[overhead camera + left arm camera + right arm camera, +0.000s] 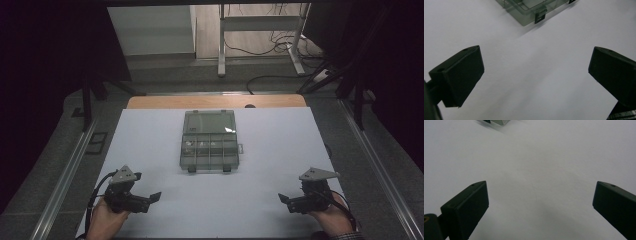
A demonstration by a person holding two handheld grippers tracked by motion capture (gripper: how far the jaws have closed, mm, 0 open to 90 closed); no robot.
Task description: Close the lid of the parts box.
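A clear grey plastic compartment box (pixel 209 141) lies in the middle of the white table sheet (pixel 150 145), lid down, with two dark latches on its near edge. Its near corner (pixel 529 12) sits at the top of the left gripper view, and a sliver of it (pixel 499 122) at the top of the right gripper view. My left gripper (pixel 156 196) rests near the front left of the sheet, open, jaws wide apart with nothing between them. My right gripper (pixel 283 198) rests near the front right, open and empty too. Both point inward, well short of the box.
A wooden table edge (pixel 215 101) shows beyond the sheet. Metal rails (pixel 70 165) run along both sides of the table. Farther back stand a white table frame (pixel 260 30) and loose cables on the floor. Bare sheet lies between the grippers and the box.
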